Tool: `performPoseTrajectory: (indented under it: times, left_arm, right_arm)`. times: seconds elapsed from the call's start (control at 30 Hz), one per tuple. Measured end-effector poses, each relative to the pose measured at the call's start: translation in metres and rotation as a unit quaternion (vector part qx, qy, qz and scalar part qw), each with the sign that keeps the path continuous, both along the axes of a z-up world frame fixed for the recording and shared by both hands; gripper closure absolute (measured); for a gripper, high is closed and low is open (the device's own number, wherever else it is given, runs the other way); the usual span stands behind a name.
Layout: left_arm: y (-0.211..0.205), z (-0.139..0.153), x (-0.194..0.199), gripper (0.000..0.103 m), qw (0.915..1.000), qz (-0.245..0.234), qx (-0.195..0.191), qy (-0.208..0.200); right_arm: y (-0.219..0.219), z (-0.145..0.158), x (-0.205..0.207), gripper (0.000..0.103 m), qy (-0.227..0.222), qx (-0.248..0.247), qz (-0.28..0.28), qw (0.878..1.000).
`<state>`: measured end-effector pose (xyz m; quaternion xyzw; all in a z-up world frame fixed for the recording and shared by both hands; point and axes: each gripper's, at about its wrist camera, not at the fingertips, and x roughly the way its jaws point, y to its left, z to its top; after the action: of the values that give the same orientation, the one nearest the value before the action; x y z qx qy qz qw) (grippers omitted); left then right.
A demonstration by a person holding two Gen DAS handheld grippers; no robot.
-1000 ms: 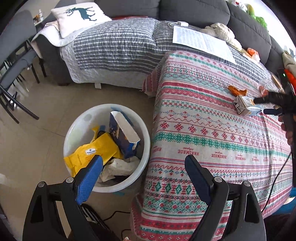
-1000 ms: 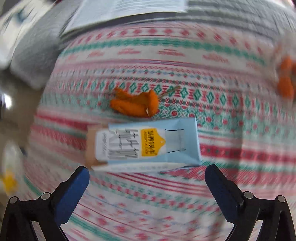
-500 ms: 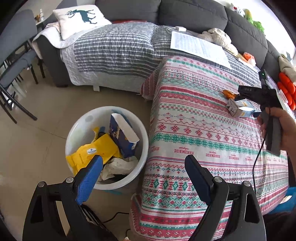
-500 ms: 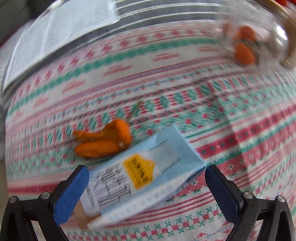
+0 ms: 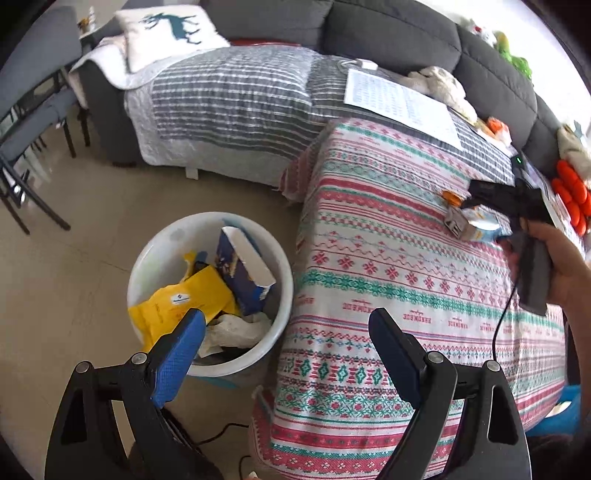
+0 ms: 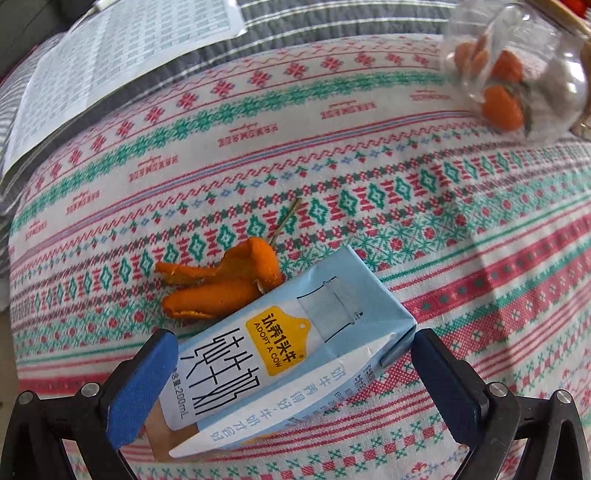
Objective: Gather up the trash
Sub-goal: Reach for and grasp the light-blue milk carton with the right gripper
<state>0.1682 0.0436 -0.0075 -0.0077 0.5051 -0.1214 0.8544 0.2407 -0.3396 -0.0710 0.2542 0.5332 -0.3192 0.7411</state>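
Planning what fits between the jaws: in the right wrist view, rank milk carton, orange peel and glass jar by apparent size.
1. milk carton, largest, though nearest the camera.
2. glass jar, cut off by the frame edge, so unsure.
3. orange peel, smallest.

Home living room: grey sofa [image 5: 388, 33], deer cushion [image 5: 166, 35], patterned tablecloth [image 5: 388, 266].

Milk carton [image 6: 284, 354]: near end hidden behind the right tool's [image 6: 291, 373] fingers.
Glass jar [image 6: 517, 70]: blurred, cut off at the top right edge.
Bin [image 5: 162, 254]: near rim covered by the left tool [image 5: 284, 354].
Person's hand [image 5: 565, 266]: cut off at the right edge.
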Motion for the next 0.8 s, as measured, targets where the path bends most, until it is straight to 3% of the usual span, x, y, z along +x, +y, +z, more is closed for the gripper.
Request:
performPoseTrajectory:
  times: [0.17,0.27,0.37,0.53,0.7,0.8]
  left_arm:
    - [0.011,0.002,0.0,0.011,1.0,0.005,-0.001,-0.001]
    - [0.015,0.005,0.0,0.011,0.9999,0.009,-0.005,-0.004]
    - [0.019,0.005,0.001,0.011,0.9998,0.015,-0.011,-0.001]
    - [0.025,0.007,0.004,0.011,0.9996,0.022,-0.018,0.0]
    - [0.033,0.008,0.006,0.011,0.9993,0.031,-0.023,0.001]
    - [0.034,0.009,0.007,0.011,0.9992,0.032,-0.023,-0.001]
  right_arm:
    - [-0.019,-0.003,-0.021,0.0,0.006,0.059,0.022,0.998]
    - [-0.03,0.004,-0.039,0.0,0.039,0.045,0.019,0.998]
    - [-0.035,0.015,-0.044,0.0,0.015,0.047,-0.018,0.999]
    - [-0.027,0.012,-0.046,0.0,-0.024,0.054,-0.136,0.989]
    - [-0.01,-0.011,-0.03,0.0,0.011,-0.003,-0.182,0.983]
    - [-0.007,-0.031,-0.033,0.0,0.04,-0.01,-0.178,0.983]
